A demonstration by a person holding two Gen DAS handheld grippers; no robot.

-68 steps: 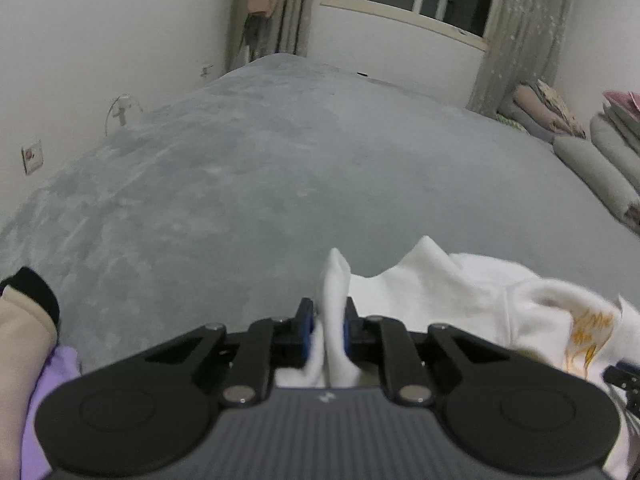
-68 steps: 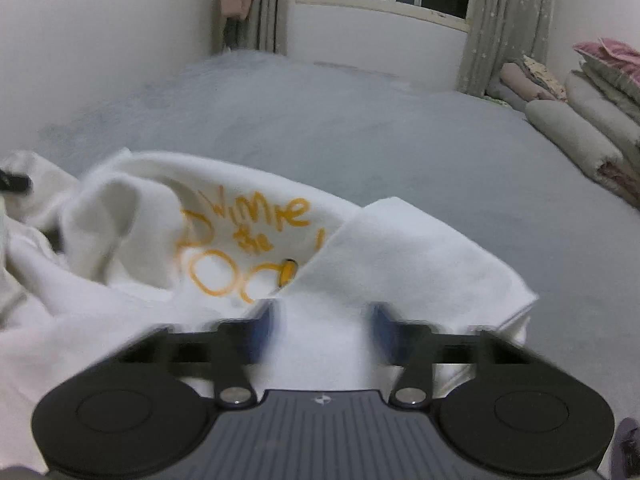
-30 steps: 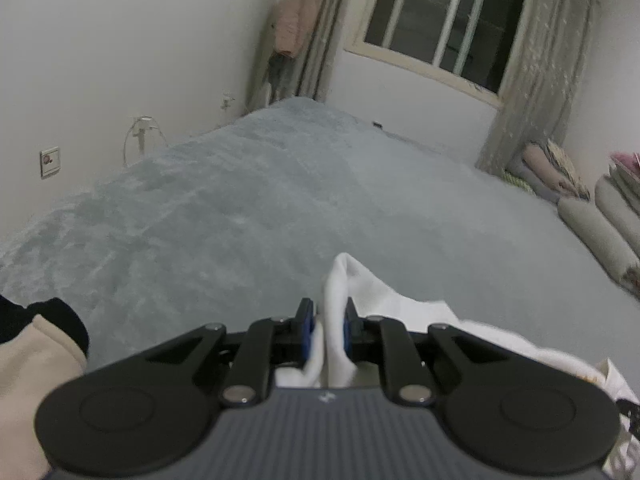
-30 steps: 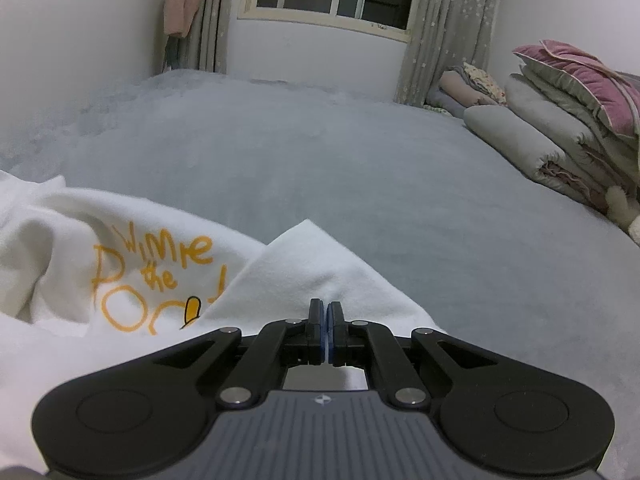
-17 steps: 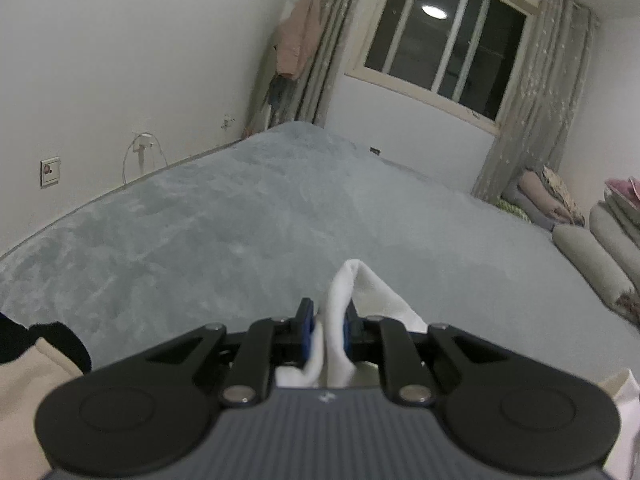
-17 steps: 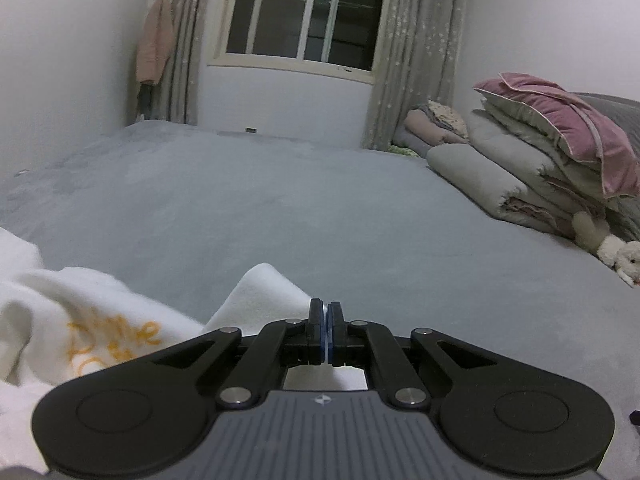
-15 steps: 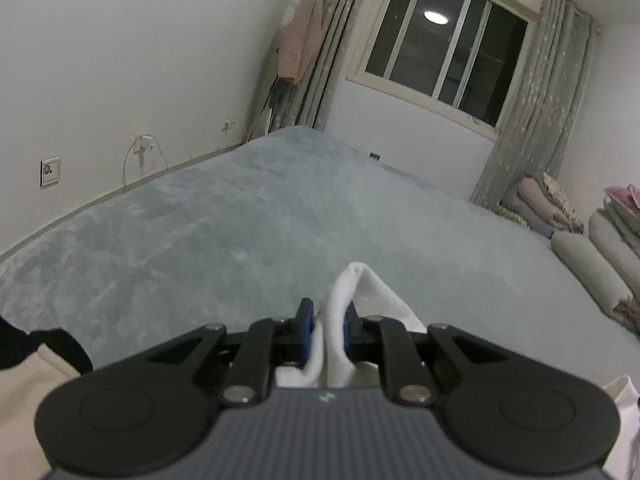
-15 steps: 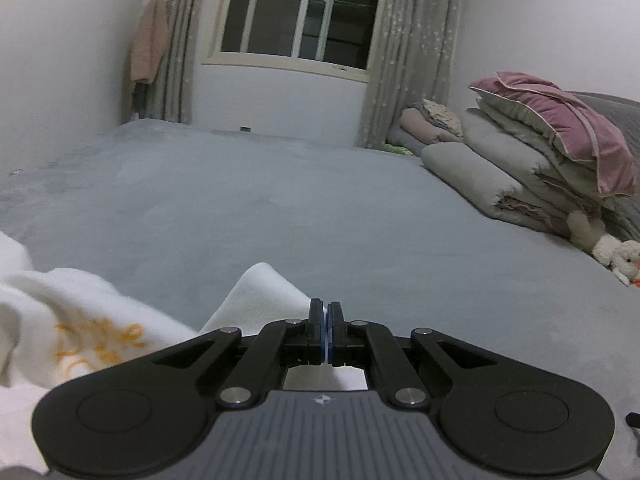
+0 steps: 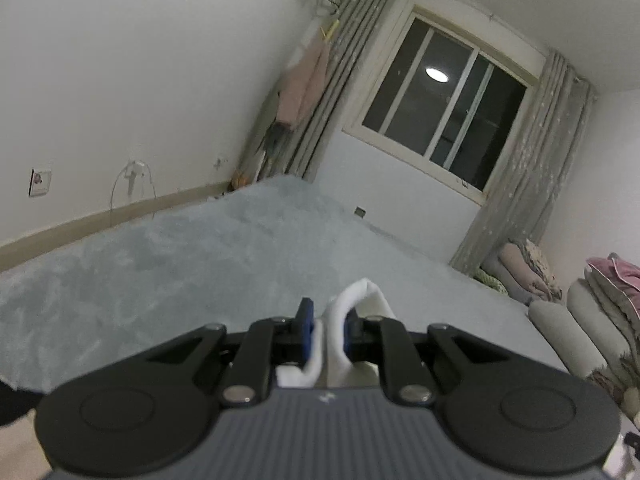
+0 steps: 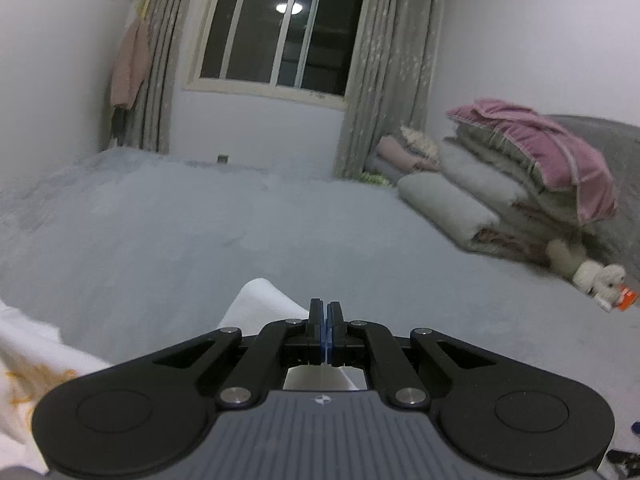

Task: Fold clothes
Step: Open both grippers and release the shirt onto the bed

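Observation:
A white garment with orange lettering hangs between both grippers above a grey-blue bed. In the left wrist view a thick fold of the white garment (image 9: pixel 352 300) bulges up between the blue pads, and my left gripper (image 9: pixel 326 330) is shut on it. In the right wrist view my right gripper (image 10: pixel 325 330) has its pads pressed together on a thin edge of the white garment (image 10: pixel 260 300), which droops to the left, the orange print (image 10: pixel 24 380) showing at the lower left. Most of the garment is hidden below the gripper bodies.
The grey-blue bed cover (image 10: pixel 200 232) stretches ahead to a curtained window (image 10: pixel 276 28). Folded quilts and pillows (image 10: pixel 520 184) with a small plush toy (image 10: pixel 596 276) are stacked at the right. A beige and black garment (image 9: pixel 16 432) lies at the left wrist view's lower left.
Both grippers have risen and tilted up with the garment; more wall and window show, and less of the garment and its orange print is in view.

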